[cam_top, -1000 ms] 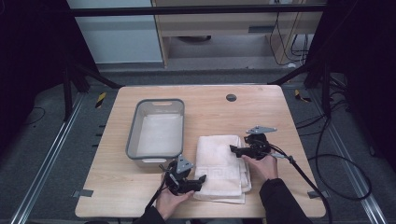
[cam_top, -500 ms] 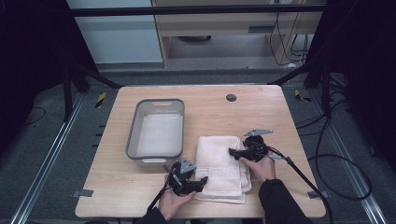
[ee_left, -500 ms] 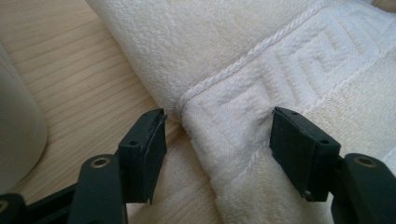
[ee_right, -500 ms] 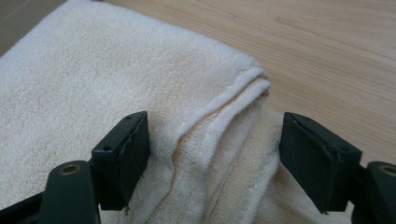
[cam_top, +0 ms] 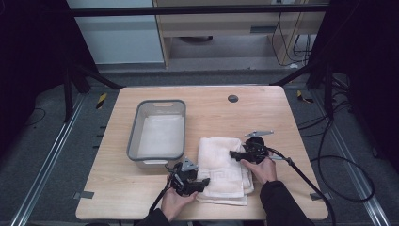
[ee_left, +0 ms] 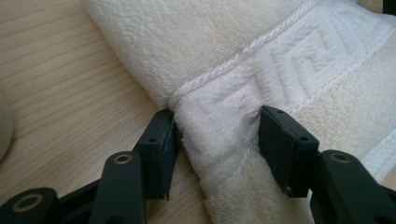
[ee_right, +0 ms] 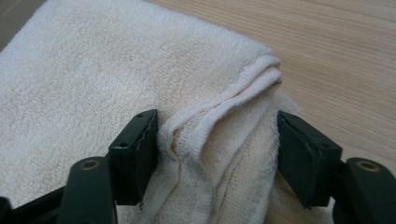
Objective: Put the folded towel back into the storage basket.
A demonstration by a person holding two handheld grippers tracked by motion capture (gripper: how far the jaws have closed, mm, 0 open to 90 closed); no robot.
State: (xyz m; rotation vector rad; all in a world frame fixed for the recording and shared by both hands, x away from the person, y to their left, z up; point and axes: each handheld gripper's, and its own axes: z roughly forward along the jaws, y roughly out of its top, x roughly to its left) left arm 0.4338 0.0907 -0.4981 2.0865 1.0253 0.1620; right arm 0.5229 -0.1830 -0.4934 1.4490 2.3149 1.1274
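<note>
A folded cream towel [cam_top: 221, 165] lies on the wooden table [cam_top: 282, 113] in front of the person. My left gripper [cam_top: 204, 181] is at the towel's near left corner. In the left gripper view its jaws pinch a thick fold of the towel [ee_left: 280, 56] by the patterned border, so the left gripper [ee_left: 217, 140] is shut on it. My right gripper [cam_top: 231, 154] reaches in from the towel's right edge. In the right gripper view a bunched ridge of the towel [ee_right: 93, 70] fills the space between the jaws of the right gripper [ee_right: 217, 144] and touches both pads.
A grey plastic bin [cam_top: 133, 136] with a white cloth [cam_top: 162, 134] lying flat inside stands left of the towel, close to the left gripper. A dark round hole [cam_top: 233, 98] sits near the table's far edge. Cables trail off the table's right side.
Both hands have edged slightly inward on the towel. The right gripper has shifted a little toward the person, and the towel's edges look more bunched.
</note>
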